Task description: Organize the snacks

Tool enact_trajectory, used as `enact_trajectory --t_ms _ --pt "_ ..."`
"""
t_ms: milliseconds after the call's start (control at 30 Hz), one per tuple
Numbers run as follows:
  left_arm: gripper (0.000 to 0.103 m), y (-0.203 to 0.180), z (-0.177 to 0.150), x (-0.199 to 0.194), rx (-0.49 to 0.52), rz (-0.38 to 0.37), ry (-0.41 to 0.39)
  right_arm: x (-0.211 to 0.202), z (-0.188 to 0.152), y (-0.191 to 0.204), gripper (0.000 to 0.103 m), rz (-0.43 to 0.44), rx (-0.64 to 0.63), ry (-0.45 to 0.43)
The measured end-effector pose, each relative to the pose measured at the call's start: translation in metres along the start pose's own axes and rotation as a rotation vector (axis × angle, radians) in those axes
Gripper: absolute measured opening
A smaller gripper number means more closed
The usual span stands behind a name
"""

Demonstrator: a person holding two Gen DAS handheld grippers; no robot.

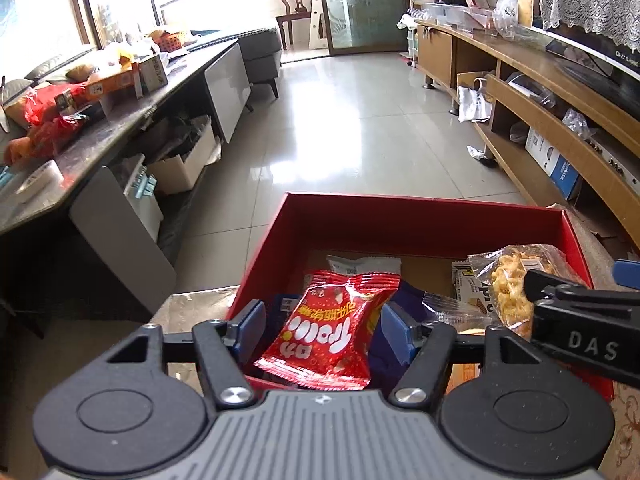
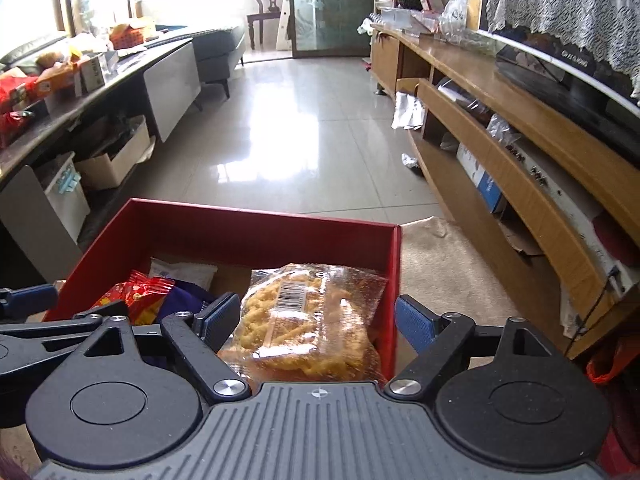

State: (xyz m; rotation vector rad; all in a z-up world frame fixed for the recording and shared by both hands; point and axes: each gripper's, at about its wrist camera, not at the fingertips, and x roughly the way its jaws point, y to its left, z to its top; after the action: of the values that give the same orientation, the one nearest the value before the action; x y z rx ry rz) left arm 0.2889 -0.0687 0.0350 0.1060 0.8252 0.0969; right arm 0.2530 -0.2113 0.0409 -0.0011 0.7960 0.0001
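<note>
Red box — lower snack packets mostly buried.

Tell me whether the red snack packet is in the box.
In: the red snack packet lies inside the red box, atop other packets.

Between my left tool's matt blue pads I see a glossy, crinkled red foil snack packet. Ahead of my right tool lies a clear shiny plastic bag of fried twists, inside a matt red cardboard box; polished floor tiles beyond.
</note>
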Motion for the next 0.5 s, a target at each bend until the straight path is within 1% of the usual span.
enact_trajectory --t_ms 167,333,500 --pt "0.063 0.002 -0.005 -0.017 0.003 -0.005 -0.018 -0.015 -0.001 0.000 0.089 -0.019 0.001 -0.008" --pt "0.064 0.002 -0.012 -0.033 0.010 -0.005 -0.034 -0.032 -0.004 0.004 0.089 -0.039 -0.025 -0.012" --pt "0.067 0.006 -0.021 -0.052 -0.003 -0.023 -0.037 -0.058 -0.012 0.006 0.090 -0.085 -0.057 -0.039"
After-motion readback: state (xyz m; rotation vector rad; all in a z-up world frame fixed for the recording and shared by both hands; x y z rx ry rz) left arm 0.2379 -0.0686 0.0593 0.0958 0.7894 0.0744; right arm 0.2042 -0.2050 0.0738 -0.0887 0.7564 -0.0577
